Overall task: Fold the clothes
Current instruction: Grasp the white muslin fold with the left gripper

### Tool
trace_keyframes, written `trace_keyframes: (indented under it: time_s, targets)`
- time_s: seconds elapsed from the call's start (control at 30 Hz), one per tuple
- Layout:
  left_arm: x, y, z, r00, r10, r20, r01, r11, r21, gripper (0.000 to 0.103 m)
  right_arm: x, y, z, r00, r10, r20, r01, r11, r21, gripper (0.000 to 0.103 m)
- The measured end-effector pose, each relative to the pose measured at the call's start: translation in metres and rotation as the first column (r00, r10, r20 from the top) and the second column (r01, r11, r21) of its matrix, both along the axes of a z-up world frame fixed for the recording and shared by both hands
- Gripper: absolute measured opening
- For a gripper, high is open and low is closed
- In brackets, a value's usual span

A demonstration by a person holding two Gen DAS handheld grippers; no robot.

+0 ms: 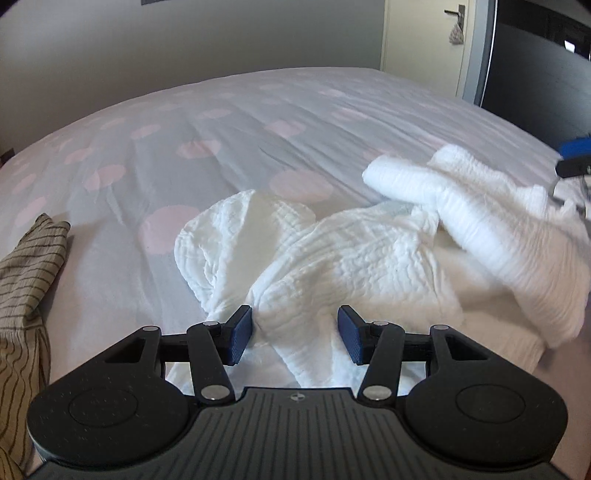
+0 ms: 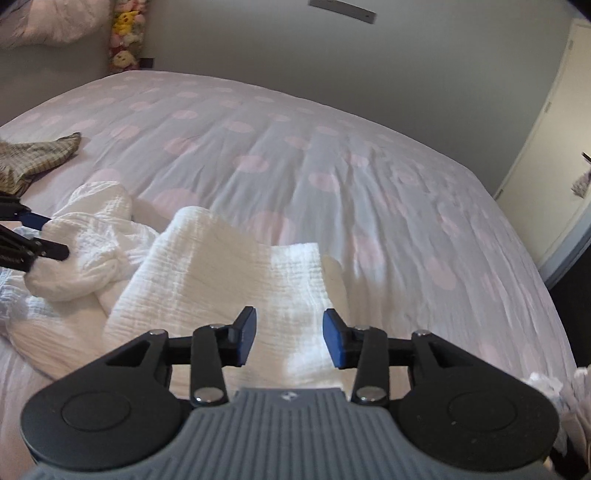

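Observation:
A crumpled white crinkle-fabric garment (image 1: 369,251) lies on the bed, near its front edge. My left gripper (image 1: 297,334) has a twisted bunch of this garment filling the gap between its blue pads, which press on it from both sides. In the right wrist view the same gripper (image 2: 44,236) shows at the left edge, with the cloth bulging around its fingers. My right gripper (image 2: 290,338) stands open over a flat fold of the white garment (image 2: 221,258), its pads clear of the cloth. A blurred part of the right gripper (image 1: 570,173) shows at the garment's right end.
The bed cover (image 1: 221,129) is pale with pink dots and stretches far back. A beige striped garment (image 1: 26,266) lies at the left edge. A door (image 1: 417,37) stands beyond the bed's far right corner. Plush toys (image 2: 125,33) sit by the back wall.

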State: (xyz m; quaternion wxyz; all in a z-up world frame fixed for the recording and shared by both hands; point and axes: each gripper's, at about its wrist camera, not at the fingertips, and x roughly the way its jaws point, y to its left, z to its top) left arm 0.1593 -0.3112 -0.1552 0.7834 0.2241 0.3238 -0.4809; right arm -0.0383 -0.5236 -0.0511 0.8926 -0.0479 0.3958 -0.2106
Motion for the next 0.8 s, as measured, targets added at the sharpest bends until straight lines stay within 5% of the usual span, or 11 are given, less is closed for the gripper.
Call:
trace_keyframes:
  time_s: [0.17,0.33,0.43,0.57,0.8]
  targets:
    - [0.005,0.001,0.004,1.000,0.010,-0.017,-0.010,0.999,-0.032,0.051,0.057,0.013,0.000,0.977,0.201,-0.076,-0.198,0.979,0.035,0.043]
    - [0.013,0.001,0.010,0.999,0.016,-0.028,-0.019,0.994,-0.106,0.051,0.119,0.026,0.001,0.898,0.418,-0.134,-0.406,0.907,0.108,0.043]
    - [0.021,-0.001,0.006,0.998,0.015,-0.061,-0.022,0.994,-0.111,0.050,0.156,0.033,0.002,0.835,0.517,-0.188,-0.498,0.856,0.139,0.043]
    - [0.027,-0.004,0.000,0.995,0.002,-0.099,-0.010,0.996,-0.085,0.024,0.200,0.040,-0.001,0.739,0.614,-0.276,-0.592,0.788,0.169,0.043]
    - [0.032,-0.007,-0.003,0.990,0.008,-0.141,-0.014,0.999,-0.040,0.013,0.259,0.057,-0.020,0.545,0.722,-0.426,-0.711,0.667,0.223,0.043]
